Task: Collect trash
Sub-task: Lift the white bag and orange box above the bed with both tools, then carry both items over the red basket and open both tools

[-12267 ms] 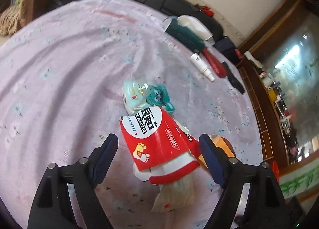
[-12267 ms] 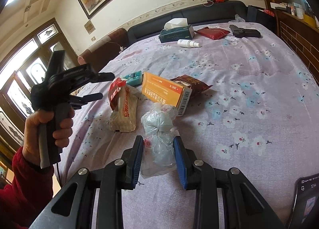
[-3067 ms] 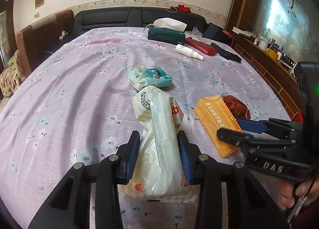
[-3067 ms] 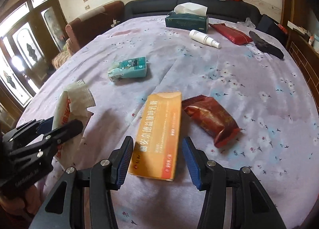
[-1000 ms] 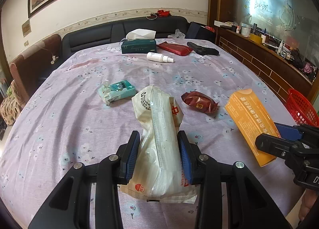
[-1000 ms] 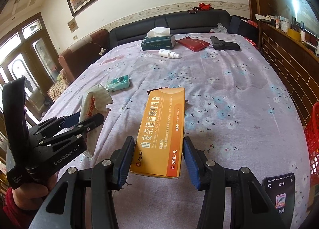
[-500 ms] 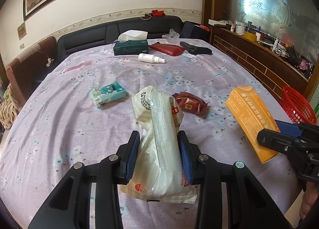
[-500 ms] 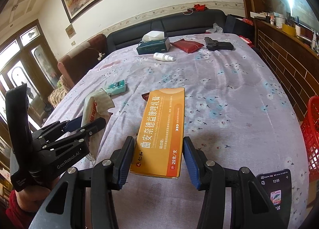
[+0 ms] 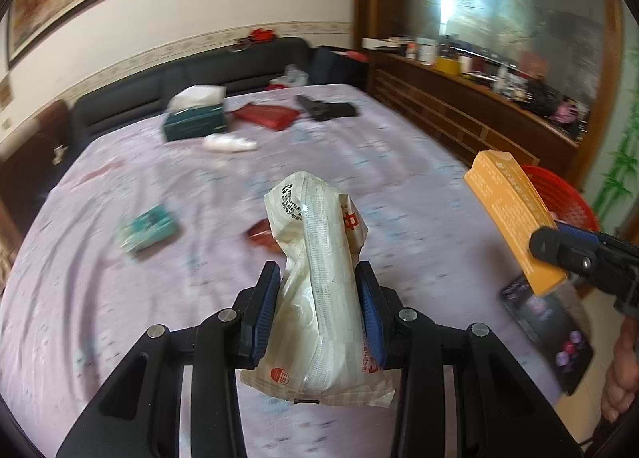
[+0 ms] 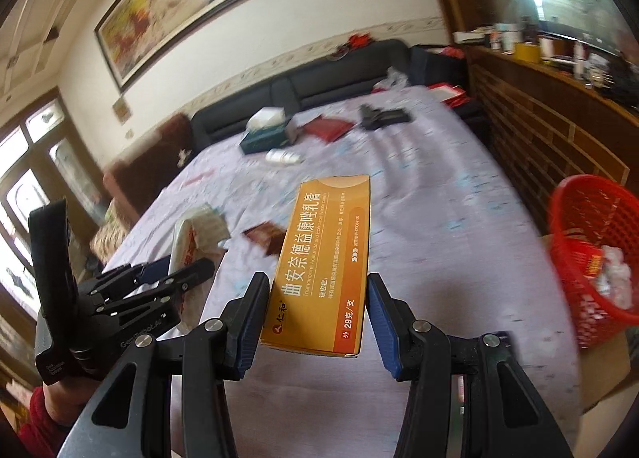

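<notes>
My left gripper [image 9: 317, 304] is shut on a white crumpled wrapper bag [image 9: 319, 278] and holds it above the table; it also shows at the left of the right wrist view [image 10: 195, 242]. My right gripper [image 10: 317, 316] is shut on an orange medicine box [image 10: 325, 262], also lifted; the box shows in the left wrist view [image 9: 511, 214] at the right. A red mesh trash basket [image 10: 575, 218] with some trash inside stands on the floor right of the table, and shows behind the box in the left wrist view [image 9: 567, 194]. A dark red wrapper [image 9: 259, 236] and a teal packet [image 9: 147, 232] lie on the table.
The round table has a lilac flowered cloth [image 9: 100, 298]. At its far side lie a teal tissue box [image 9: 195, 122], a white bottle [image 9: 229, 143], a red pouch [image 9: 267, 114] and a black item [image 9: 327, 108]. A phone [image 9: 547, 318] lies at the near right edge. A wooden cabinet [image 10: 551, 122] lines the right wall.
Both grippers have swung right with their loads, toward the table's right edge. The red basket has come into fuller view at the right. The background is motion-blurred.
</notes>
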Demonstrator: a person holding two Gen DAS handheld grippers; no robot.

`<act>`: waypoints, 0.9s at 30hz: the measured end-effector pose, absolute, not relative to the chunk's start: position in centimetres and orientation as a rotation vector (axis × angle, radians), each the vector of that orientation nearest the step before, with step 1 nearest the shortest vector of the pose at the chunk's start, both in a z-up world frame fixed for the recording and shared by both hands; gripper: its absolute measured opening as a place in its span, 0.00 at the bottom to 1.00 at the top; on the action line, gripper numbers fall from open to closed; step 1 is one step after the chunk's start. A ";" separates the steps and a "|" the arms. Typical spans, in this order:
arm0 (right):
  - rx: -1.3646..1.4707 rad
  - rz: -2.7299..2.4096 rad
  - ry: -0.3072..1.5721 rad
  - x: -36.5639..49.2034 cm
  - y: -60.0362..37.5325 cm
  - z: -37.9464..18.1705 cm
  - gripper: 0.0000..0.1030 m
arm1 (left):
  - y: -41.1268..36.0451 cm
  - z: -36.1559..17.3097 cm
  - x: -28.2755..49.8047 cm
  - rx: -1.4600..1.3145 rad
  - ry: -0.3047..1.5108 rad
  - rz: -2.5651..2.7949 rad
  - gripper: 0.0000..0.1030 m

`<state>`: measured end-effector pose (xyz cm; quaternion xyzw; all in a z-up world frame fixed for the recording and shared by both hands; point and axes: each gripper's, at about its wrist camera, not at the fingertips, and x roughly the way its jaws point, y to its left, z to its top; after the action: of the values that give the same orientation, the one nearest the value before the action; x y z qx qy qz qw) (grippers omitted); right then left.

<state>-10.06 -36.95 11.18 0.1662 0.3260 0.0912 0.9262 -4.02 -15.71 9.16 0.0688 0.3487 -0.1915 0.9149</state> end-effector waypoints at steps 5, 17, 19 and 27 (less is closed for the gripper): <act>0.416 0.079 0.609 -12.6 -43.5 11.7 0.52 | -21.3 10.7 -4.5 0.164 0.735 -0.546 0.36; 0.576 -0.185 0.523 -16.8 -58.9 11.4 0.52 | -37.6 12.5 -5.1 0.194 0.786 -0.842 0.37; 0.590 -0.200 0.522 -16.9 -60.5 11.2 0.52 | -40.3 12.4 -4.6 0.197 0.793 -0.869 0.37; 0.624 -0.246 0.545 -14.7 -64.7 9.7 0.54 | -47.7 11.1 -2.1 0.137 0.848 -0.935 0.55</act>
<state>-14.66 -64.65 9.69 0.3022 0.2640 -0.1191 0.9082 -2.07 -47.66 11.07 0.0639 0.3963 -0.4366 0.8051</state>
